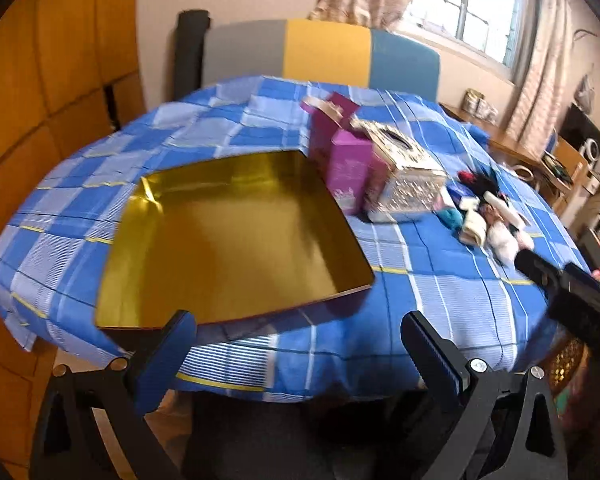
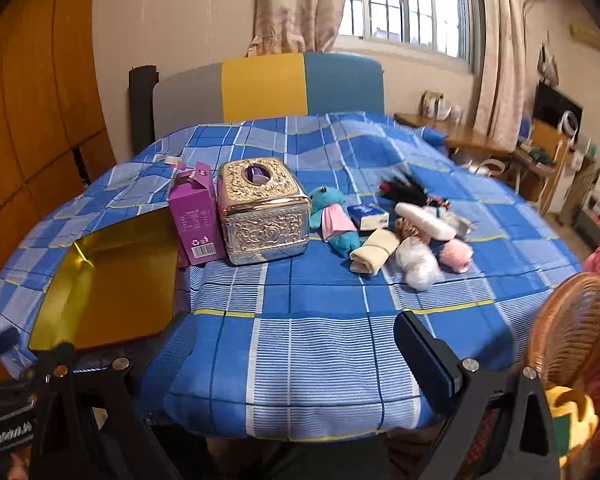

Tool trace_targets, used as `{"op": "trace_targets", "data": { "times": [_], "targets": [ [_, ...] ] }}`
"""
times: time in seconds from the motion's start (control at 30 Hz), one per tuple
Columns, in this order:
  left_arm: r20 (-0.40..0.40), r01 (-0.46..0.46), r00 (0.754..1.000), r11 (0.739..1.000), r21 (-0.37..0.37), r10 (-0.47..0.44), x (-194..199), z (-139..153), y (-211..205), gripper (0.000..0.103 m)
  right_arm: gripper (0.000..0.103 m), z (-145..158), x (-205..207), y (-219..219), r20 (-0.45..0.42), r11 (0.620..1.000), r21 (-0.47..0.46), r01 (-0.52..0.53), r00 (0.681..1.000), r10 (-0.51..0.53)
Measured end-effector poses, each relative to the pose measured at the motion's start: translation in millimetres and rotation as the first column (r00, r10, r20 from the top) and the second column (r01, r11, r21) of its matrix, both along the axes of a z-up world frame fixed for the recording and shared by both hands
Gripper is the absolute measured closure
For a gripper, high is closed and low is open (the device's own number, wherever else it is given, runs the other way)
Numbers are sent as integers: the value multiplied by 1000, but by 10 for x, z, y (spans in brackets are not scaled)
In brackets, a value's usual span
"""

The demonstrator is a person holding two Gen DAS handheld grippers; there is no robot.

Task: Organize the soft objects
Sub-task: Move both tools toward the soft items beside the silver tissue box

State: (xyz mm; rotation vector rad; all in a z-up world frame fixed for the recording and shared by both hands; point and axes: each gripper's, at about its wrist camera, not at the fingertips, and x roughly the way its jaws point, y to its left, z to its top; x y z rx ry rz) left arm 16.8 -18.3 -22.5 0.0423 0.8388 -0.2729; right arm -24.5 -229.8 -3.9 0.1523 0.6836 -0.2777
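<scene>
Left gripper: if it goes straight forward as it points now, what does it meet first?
Probably the shallow gold square tray on the blue checked cloth; the open left gripper points over its near edge. Depth is unclear.

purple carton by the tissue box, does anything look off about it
Its top flaps are torn open and stick up unevenly on the purple carton, which stands upright against the silver tissue box. Nothing appears spilled around it. The gold tray beside it lies flat and holds nothing.
</scene>
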Motion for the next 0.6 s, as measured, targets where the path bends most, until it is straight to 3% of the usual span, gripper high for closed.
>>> {"op": "trace_targets", "data": {
  "times": [0.1,0.2,0.27,0.33,0.6],
  "targets": [
    [-39,30,999,999,21,-29,39,-81,-119,0,2,-80,103,-238,-6,1000,23,1,1000,-1],
    [-116,87,990,996,20,-85,102,-170,-236,0,2,-243,297,-476,-89,1000,8,-12,996,13],
    [-149,110,983,994,25,-105,115,-217,-288,0,15,-356,385,-674,-130,999,33,11,991,-7],
    [-152,133,980,990,41,-126,93,-239,-362,0,21,-459,490,-967,-169,995,64,74,984,-62],
    [-126,222,971,963,151,-204,28,-230,-685,0,21,-614,1088,-1955,-315,969,157,189,940,-132]
  ]
}}
